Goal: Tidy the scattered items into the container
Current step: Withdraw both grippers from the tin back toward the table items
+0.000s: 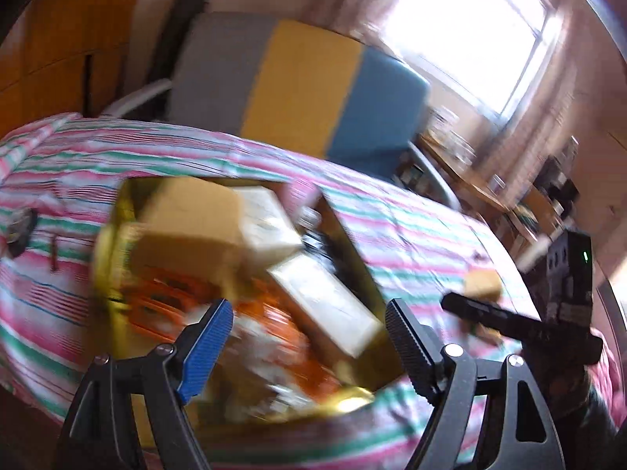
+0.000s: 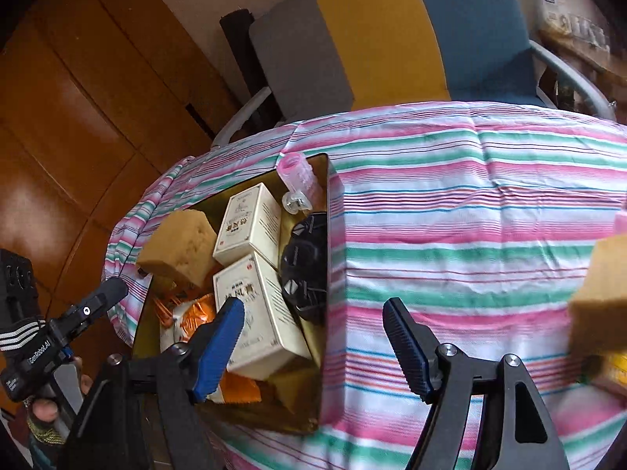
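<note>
Two white boxes (image 2: 250, 274), a tan sponge (image 2: 178, 248) and a black gadget (image 2: 305, 270) inside the gold container (image 2: 327, 203), below wide, empty left gripper (image 1: 307, 325). Right gripper (image 2: 313, 325) wide, empty, over striped cloth (image 2: 450, 235); another sponge (image 2: 599, 293) far right.

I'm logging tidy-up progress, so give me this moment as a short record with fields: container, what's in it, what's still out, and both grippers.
container: gold tray on the striped cloth
inside: sponge, two cream boxes, pink bottle, black item, orange packets
still out: another sponge on the cloth, at the right edge of the right wrist view
left gripper: open, nothing between its fingers, above the tray
right gripper: open, empty, over the tray's right edge
</note>
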### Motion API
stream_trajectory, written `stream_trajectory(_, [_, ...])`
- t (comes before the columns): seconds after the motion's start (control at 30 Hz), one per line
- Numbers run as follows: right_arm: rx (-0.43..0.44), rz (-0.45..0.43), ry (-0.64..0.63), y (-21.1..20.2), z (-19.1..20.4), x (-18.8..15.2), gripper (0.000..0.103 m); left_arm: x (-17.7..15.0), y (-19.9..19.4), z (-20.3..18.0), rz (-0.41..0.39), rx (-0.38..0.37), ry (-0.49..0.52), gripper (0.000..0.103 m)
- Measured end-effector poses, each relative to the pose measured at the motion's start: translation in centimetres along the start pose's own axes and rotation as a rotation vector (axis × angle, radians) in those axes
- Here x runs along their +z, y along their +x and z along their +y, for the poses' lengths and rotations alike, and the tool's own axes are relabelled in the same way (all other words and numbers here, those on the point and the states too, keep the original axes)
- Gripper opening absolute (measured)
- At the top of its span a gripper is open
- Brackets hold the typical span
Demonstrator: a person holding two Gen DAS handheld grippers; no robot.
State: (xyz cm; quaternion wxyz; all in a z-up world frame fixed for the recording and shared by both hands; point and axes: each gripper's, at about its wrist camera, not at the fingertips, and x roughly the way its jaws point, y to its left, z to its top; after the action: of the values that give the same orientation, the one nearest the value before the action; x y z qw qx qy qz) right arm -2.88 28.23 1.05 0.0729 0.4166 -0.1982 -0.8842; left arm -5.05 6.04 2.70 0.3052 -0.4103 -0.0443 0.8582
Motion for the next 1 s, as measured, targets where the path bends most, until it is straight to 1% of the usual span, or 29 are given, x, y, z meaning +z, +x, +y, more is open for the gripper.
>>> stream_trajectory(0.13, [-0.068,-0.055,0.056,-4.8,-4.7,-2.3,0.075,-2.1,2.3,-6.5,0.087,-0.108,0.145,0.082])
stream_trajectory(0.27, [-0.168,-0.120,0.183,-10.2,-11.3,-5.1,0.076,-4.4,5.0,-11.7,0.183,-0.182,0.237,0.082])
stream_trajectory(0.4, [-0.256,-0.174,0.336,-14.8,-17.6,-8.4,0.076,-6.9,7.3,-15.4,0.280,-0.203,0.316,0.082])
stream_trajectory(0.53, [-0.313,-0.215,0.454,-17.7,-22.2,-11.6,0.077,-9.4,9.1,-16.5,0.360,-0.183,0.344,0.082])
stream_trajectory(0.63, [-0.344,-0.232,0.507,-18.7,-24.4,-13.1,0.077,-10.2,10.3,-16.3,0.400,-0.171,0.331,0.082])
stream_trajectory(0.7, [-0.352,-0.230,0.519,-18.5,-25.0,-13.1,0.077,-10.4,10.7,-16.1,0.414,-0.172,0.316,0.082])
stream_trajectory(0.77, [-0.355,-0.224,0.508,-18.1,-25.3,-12.9,0.077,-10.2,10.9,-16.0,0.412,-0.178,0.302,0.082])
stream_trajectory(0.87, [-0.363,-0.204,0.470,-17.2,-24.8,-12.5,0.077,-9.1,11.1,-16.2,0.400,-0.197,0.292,0.082])
stream_trajectory(1.0, [-0.382,-0.178,0.408,-16.2,-23.8,-12.0,0.077,-6.4,11.3,-17.4,0.360,-0.215,0.305,0.082])
